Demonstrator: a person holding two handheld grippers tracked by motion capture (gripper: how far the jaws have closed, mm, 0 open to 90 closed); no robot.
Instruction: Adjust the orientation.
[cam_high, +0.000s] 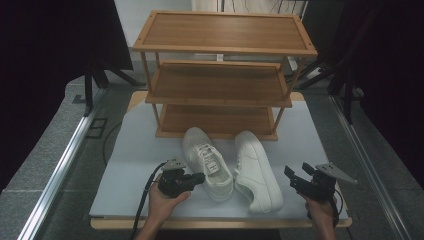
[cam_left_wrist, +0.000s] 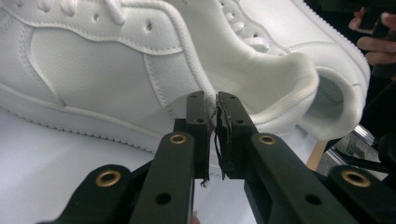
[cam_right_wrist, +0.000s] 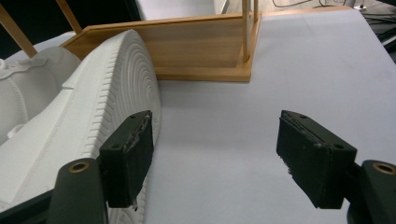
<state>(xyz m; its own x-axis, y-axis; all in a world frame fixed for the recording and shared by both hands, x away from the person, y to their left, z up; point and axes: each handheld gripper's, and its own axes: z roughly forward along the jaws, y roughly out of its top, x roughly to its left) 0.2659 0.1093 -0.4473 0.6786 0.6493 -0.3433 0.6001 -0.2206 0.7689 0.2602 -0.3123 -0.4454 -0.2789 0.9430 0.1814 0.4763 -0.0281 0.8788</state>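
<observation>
On the grey table (cam_high: 130, 165), high view: two white shoes lie before the wooden rack (cam_high: 220, 80), the left shoe (cam_high: 207, 162) upright, the right shoe (cam_high: 257, 170) tipped on its side. My left gripper (cam_high: 196, 179) sits at the left shoe's heel; my right gripper (cam_high: 291, 177) waits just beside the other. Left gripper view: my jaws are nearly closed, nothing between them, tips at the heel collar (cam_left_wrist: 280, 79). I should widen them and straddle the collar squarely before clamping. Right gripper view: my jaws stand wide apart, empty, the ribbed sole (cam_right_wrist: 121, 88) beside one pad.
</observation>
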